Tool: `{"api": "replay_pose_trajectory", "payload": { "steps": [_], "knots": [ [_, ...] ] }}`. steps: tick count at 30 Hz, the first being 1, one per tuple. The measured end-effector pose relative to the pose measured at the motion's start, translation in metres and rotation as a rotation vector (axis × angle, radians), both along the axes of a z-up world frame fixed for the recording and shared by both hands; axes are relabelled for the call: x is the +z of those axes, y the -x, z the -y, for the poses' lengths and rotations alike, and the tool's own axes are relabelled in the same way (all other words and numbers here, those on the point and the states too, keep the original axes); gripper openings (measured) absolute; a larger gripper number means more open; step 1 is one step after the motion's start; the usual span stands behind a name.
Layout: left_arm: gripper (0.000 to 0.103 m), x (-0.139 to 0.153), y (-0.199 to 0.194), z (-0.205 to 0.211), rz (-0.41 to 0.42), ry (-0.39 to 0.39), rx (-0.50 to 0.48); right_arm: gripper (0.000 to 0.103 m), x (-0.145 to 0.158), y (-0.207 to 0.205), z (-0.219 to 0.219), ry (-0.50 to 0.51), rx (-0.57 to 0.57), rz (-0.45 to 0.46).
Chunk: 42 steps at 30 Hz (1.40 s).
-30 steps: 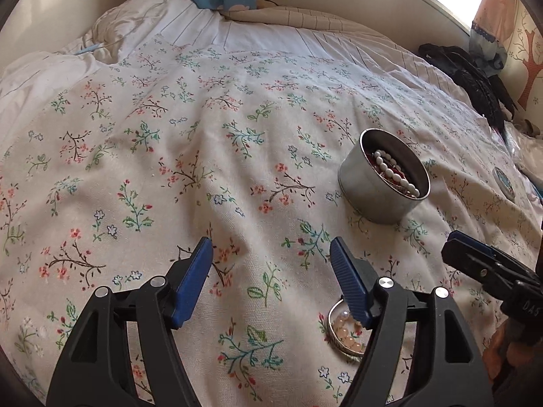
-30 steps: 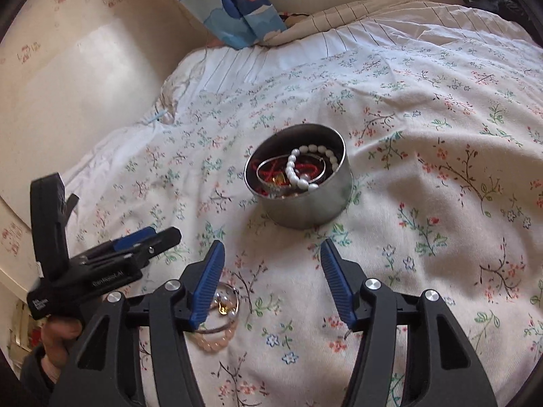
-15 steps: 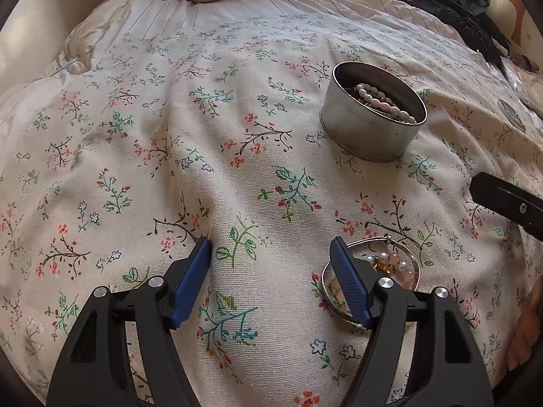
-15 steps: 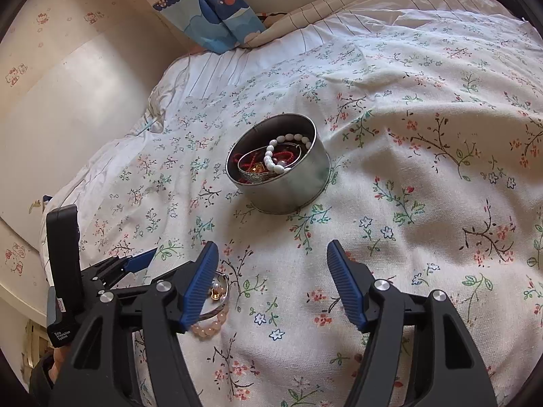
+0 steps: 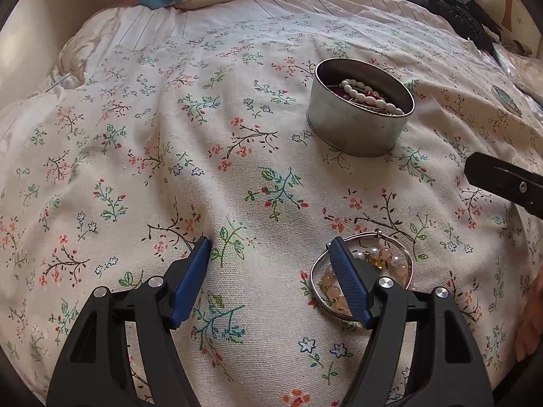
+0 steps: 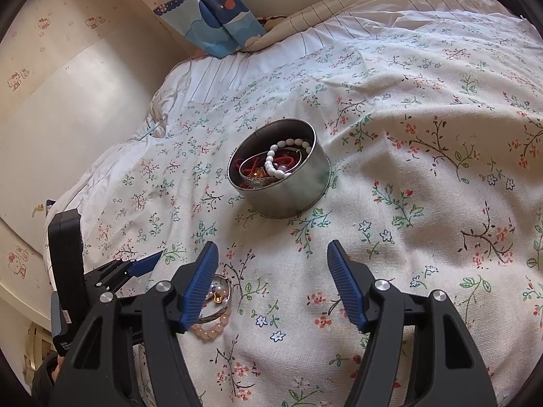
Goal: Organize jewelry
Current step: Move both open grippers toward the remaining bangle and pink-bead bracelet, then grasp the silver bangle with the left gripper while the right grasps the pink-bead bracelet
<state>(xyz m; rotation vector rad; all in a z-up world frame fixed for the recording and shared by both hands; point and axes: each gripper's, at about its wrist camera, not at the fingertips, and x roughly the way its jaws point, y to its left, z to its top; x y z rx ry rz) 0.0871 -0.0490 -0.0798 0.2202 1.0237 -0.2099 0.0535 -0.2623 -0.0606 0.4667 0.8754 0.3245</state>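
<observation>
A round silver tin (image 5: pixel 359 129) (image 6: pixel 288 190) stands on the floral bedspread, holding a white bead bracelet (image 6: pixel 276 159) and red beads. A loose pile of jewelry (image 5: pixel 376 263) (image 6: pixel 217 300) lies nearer to me: a silver bangle, pink beads, pearls and an amber piece. My left gripper (image 5: pixel 269 244) is open just left of the pile, its right finger overlapping the bangle's edge, with only cloth between the jaws. My right gripper (image 6: pixel 273 247) is open and empty, with the pile beside its left finger. Each gripper shows in the other's view: the left gripper (image 6: pixel 142 266) and the right gripper (image 5: pixel 502 183).
The floral bedspread (image 5: pixel 169 169) is rumpled into folds. A blue patterned curtain (image 6: pixel 210 10) hangs at the head of the bed beside a wall (image 6: pixel 68 108). Black items (image 5: pixel 451 10) and a small round lid (image 5: pixel 505 96) lie at the far right.
My left gripper has rolled and dipped toward the jewelry pile, so more of the pile shows beside its right finger. My right gripper's jaws have widened a little.
</observation>
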Motion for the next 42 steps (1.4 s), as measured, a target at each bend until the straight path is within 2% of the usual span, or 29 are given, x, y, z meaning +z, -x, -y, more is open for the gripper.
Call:
{"api": "replay_pose_trajectory", "payload": {
  "steps": [4,6,8,10,14,19,23,24,25,27,29,30,34,36,41,42],
  "knots": [
    [0.068,-0.002,0.002,0.005,0.001,-0.038,-0.012,0.066,0.000,0.000,0.001,-0.001,-0.001,0.000],
    [0.069,-0.003,0.000,0.003,0.002,-0.058,0.013,0.066,0.000,0.000,0.001,0.000,-0.002,0.001],
    [0.069,-0.004,-0.005,-0.007,0.013,-0.089,0.089,0.066,0.001,0.000,0.000,0.007,-0.003,0.001],
    [0.069,-0.002,-0.011,-0.025,0.017,-0.071,0.173,0.066,0.001,0.000,-0.002,0.035,0.000,0.003],
    [0.069,-0.003,-0.020,-0.055,-0.020,0.036,0.260,0.066,0.003,-0.001,-0.024,0.155,0.060,0.014],
    [0.069,-0.003,-0.018,-0.051,-0.002,0.006,0.248,0.066,0.004,-0.002,-0.073,0.320,0.208,0.078],
    [0.069,0.000,-0.017,-0.053,0.011,0.017,0.257,0.066,-0.006,-0.007,-0.109,0.462,0.303,0.096],
    [0.069,0.001,-0.016,-0.053,0.016,0.018,0.259,0.062,-0.010,-0.008,-0.116,0.490,0.328,0.089],
    [0.069,0.003,-0.017,-0.052,0.023,0.017,0.260,0.052,-0.016,-0.009,-0.122,0.532,0.343,0.072],
    [0.069,0.005,-0.016,-0.050,0.042,0.009,0.254,0.039,-0.026,-0.011,-0.123,0.608,0.340,0.037],
    [0.069,0.008,-0.014,-0.047,0.068,0.001,0.240,0.037,-0.026,-0.014,-0.107,0.636,0.257,0.012],
    [0.069,0.010,-0.013,-0.045,0.084,0.001,0.229,0.036,-0.026,-0.016,-0.094,0.636,0.207,-0.004],
    [0.069,0.013,-0.010,-0.036,0.118,-0.014,0.178,0.033,-0.024,-0.018,-0.046,0.505,0.074,-0.061],
    [0.069,0.013,-0.011,-0.030,0.121,-0.016,0.153,0.033,-0.023,-0.018,-0.042,0.466,0.072,-0.062],
    [0.069,0.004,-0.016,-0.016,0.095,-0.025,0.093,0.033,-0.027,-0.026,-0.055,0.505,0.123,-0.059],
    [0.057,0.002,-0.017,-0.014,0.081,-0.017,0.076,0.027,-0.027,-0.026,-0.055,0.490,0.132,-0.059]
  ]
}}
